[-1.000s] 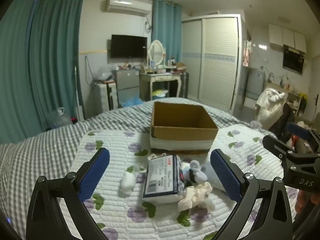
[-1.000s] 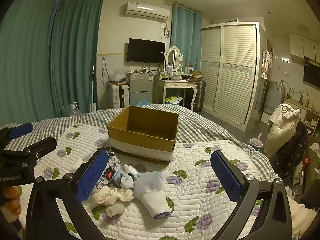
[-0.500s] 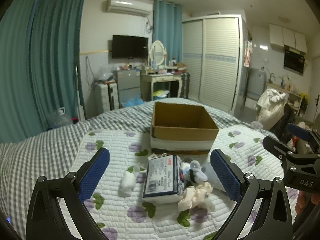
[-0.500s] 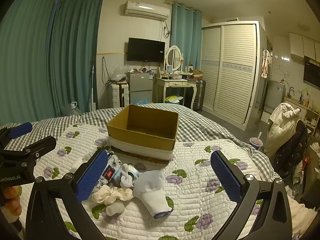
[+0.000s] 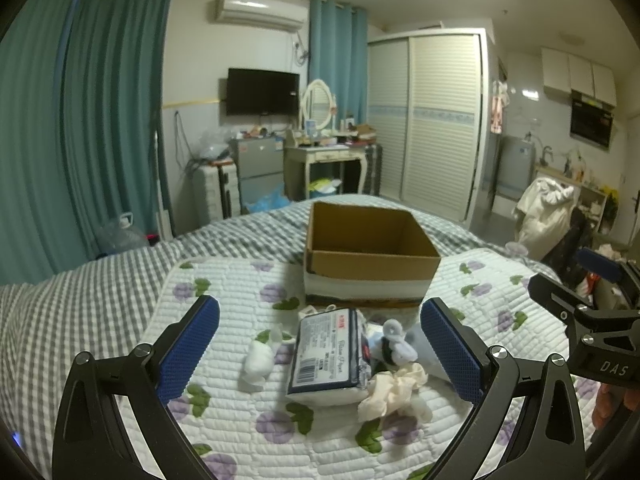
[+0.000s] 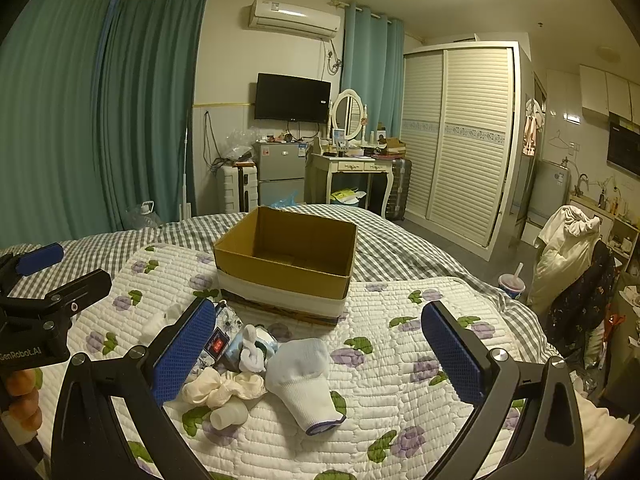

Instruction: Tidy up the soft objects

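An open cardboard box (image 5: 370, 252) (image 6: 286, 256) stands on a quilted floral mat (image 5: 224, 400) on the bed. In front of it lies a pile: a tissue pack (image 5: 328, 354), a small white sock roll (image 5: 257, 362), a cream scrunchie (image 5: 394, 394) (image 6: 218, 388), a blue-white plush (image 5: 394, 346) (image 6: 252, 346) and a white glove (image 6: 300, 376). My left gripper (image 5: 320, 356) is open and empty, above and in front of the pile. My right gripper (image 6: 320, 354) is open and empty, just right of the pile, over the glove.
A grey checked bedspread (image 5: 72, 300) lies under the mat. A small white bottle (image 6: 230, 416) lies by the scrunchie. A chair with clothes (image 6: 568, 256) and a cup (image 6: 512, 282) stand right of the bed. Dresser, fridge and wardrobe are at the far wall.
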{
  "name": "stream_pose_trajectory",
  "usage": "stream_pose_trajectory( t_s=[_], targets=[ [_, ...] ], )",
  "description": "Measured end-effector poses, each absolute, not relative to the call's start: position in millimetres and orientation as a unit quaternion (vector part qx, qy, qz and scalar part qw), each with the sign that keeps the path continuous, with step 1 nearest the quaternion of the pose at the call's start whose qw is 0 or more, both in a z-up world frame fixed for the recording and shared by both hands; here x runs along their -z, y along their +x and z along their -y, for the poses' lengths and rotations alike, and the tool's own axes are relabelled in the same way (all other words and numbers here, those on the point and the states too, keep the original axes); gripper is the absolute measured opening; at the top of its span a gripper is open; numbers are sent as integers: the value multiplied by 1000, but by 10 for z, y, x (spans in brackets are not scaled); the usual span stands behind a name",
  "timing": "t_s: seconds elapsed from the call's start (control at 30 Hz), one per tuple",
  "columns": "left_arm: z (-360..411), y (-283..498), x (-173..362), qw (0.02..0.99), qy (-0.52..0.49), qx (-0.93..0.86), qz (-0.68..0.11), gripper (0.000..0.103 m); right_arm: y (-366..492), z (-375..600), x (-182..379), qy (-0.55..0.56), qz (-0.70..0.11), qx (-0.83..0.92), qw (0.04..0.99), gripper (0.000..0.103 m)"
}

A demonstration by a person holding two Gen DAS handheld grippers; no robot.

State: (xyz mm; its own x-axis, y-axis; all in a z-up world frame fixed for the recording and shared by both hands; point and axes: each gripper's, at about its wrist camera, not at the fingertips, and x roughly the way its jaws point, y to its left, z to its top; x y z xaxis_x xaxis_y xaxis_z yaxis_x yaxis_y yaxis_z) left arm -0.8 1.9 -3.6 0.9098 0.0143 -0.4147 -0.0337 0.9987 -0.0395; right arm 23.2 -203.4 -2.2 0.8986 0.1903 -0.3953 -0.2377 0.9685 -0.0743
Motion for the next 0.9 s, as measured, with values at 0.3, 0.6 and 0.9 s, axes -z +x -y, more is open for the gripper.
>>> stream_pose_trajectory(
  t_s=[0.3,0.6,0.9],
  targets=[
    [-7,-14,42,976,-22,-13,-215,103,252,2060,80,-61,-201,-109,972,103],
    [5,-14,56,976,-22,-14,-217,103,262,2062,80,-63,-205,-109,971,103],
    [1,-16,57,976,-21,-15,-217,103,262,2061,61,-64,-206,-110,970,103]
  ],
)
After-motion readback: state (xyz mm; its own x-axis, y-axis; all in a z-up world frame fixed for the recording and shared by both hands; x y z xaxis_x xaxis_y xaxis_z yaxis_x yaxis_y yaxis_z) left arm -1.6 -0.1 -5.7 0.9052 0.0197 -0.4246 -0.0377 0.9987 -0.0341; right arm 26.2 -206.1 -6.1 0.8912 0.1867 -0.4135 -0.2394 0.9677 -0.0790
